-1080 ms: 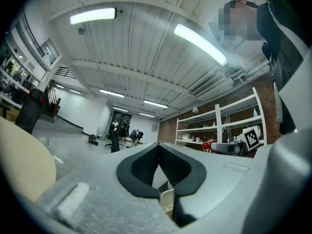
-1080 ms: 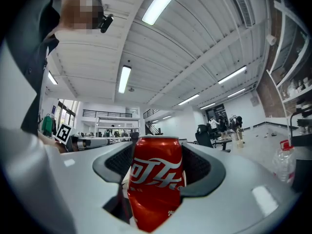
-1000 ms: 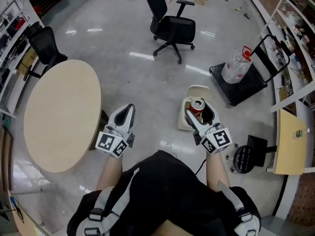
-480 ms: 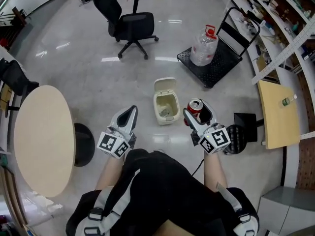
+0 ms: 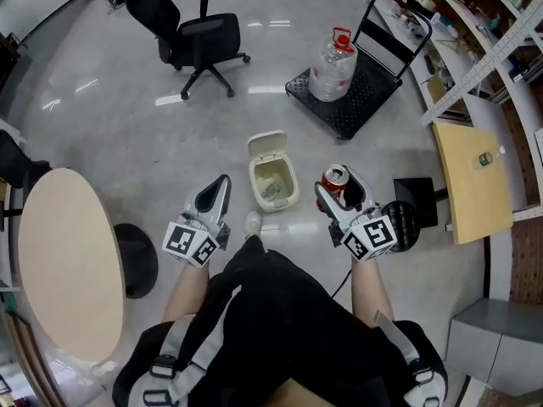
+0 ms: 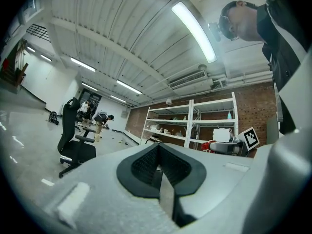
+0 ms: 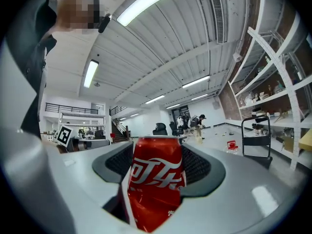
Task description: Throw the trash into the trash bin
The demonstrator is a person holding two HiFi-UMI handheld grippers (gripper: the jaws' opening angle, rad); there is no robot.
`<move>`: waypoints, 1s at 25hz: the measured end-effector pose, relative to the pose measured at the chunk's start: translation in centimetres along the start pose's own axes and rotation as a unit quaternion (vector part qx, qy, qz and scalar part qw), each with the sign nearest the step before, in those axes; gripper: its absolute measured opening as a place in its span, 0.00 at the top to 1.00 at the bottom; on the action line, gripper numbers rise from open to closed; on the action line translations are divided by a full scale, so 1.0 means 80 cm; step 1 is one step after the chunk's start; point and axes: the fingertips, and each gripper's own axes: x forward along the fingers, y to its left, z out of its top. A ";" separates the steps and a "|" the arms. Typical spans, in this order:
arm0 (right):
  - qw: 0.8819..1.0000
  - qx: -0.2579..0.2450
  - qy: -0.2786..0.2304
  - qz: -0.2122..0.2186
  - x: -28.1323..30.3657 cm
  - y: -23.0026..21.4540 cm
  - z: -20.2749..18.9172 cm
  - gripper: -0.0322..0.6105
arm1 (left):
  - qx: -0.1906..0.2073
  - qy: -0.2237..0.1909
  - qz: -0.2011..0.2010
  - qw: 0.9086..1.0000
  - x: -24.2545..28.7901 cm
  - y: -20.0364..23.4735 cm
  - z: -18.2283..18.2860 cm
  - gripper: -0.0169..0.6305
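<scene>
A cream trash bin stands on the floor with its lid flipped up; some rubbish lies inside. In the head view it sits between my two grippers, slightly ahead of them. My right gripper is shut on a red soda can, held upright just right of the bin. From the right gripper view the can fills the gap between the grey fingers. The left gripper hovers left of the bin, shut and empty. In the left gripper view its pads meet with nothing between.
A black office chair stands far left. A black cart carries a big water jug beyond the bin. A round wooden table is at left, a wooden desk and shelves at right, and a black stool beside my right gripper.
The person has walked and turned: the bin went from under the right gripper to between both grippers. The round table slid off to the left. The can stays gripped.
</scene>
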 end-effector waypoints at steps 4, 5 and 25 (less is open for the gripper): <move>1.000 0.004 0.000 -0.015 0.028 -0.021 0.002 0.46 | 0.001 0.003 -0.016 1.000 0.037 0.021 -0.003 0.97; 1.000 0.003 0.001 -0.017 0.036 -0.025 0.001 0.46 | 0.003 0.006 -0.020 1.000 0.046 0.026 -0.005 0.97; 0.979 0.070 0.193 0.001 0.155 0.003 -0.222 0.46 | -0.080 0.142 0.009 0.987 0.078 0.116 -0.157 0.97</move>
